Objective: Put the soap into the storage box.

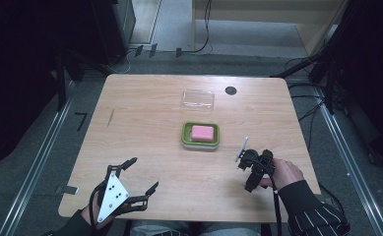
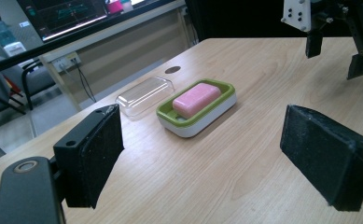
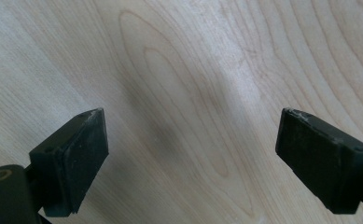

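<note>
Near the middle of the pale wooden worktop (image 1: 144, 123) sits a green-rimmed white soap dish (image 1: 201, 134) holding a pink rectangular soap bar (image 1: 202, 132), with a clear plastic lid (image 1: 198, 99) lying flat just beyond it, apart from the dish. At the near left edge the left tongs (image 1: 142, 173) stand spread wide with nothing between them, aimed toward the dish. To the right of the dish, the right tongs (image 1: 239, 161) point down at bare wood, wide open and empty.
</note>
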`<state>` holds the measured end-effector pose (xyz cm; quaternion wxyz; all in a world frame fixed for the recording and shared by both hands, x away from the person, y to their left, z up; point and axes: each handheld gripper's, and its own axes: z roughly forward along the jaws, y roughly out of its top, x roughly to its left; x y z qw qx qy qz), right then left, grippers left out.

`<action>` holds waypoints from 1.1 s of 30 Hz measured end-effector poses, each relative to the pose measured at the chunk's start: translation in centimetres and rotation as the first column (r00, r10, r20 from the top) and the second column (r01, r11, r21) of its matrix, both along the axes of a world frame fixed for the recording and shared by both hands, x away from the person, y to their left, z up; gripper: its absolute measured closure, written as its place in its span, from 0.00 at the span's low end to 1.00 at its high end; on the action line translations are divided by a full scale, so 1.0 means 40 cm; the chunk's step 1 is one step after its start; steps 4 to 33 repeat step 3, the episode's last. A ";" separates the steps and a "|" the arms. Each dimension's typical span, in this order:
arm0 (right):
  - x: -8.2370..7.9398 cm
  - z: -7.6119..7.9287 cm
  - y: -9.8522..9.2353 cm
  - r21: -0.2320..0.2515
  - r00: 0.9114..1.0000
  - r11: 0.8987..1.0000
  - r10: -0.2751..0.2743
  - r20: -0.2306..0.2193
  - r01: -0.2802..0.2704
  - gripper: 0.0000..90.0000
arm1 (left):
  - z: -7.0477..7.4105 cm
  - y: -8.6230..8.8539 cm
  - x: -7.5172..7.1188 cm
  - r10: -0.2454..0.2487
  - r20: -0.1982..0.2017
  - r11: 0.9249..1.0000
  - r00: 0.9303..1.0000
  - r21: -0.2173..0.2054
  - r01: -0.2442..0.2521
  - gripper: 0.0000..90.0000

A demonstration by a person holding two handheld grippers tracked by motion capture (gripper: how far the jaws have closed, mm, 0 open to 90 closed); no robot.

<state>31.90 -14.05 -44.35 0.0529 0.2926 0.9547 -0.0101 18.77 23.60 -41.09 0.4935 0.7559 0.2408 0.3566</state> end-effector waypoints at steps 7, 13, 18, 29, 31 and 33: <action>0.002 -0.003 0.001 0.002 1.000 1.000 0.010 -0.005 -0.010 0.13 | 0.000 -0.002 0.002 -0.001 -0.001 1.000 1.000 0.004 0.001 0.15; 0.002 -0.003 0.001 0.002 1.000 1.000 0.010 -0.005 -0.010 0.13 | 0.000 -0.002 0.002 -0.001 -0.001 1.000 1.000 0.004 0.001 0.15; 0.002 -0.003 0.001 0.002 1.000 1.000 0.010 -0.005 -0.010 0.13 | 0.000 -0.002 0.002 -0.001 -0.001 1.000 1.000 0.004 0.001 0.15; 0.002 -0.003 0.001 0.002 1.000 1.000 0.010 -0.005 -0.010 0.13 | 0.000 -0.002 0.002 -0.001 -0.001 1.000 1.000 0.004 0.001 0.15; 0.002 -0.003 0.001 0.002 1.000 1.000 0.010 -0.005 -0.010 0.13 | 0.000 -0.002 0.002 -0.001 -0.001 1.000 1.000 0.004 0.001 0.15; 0.002 -0.003 0.001 0.002 1.000 1.000 0.010 -0.005 -0.010 0.13 | 0.000 -0.002 0.002 -0.001 -0.001 1.000 1.000 0.004 0.001 0.15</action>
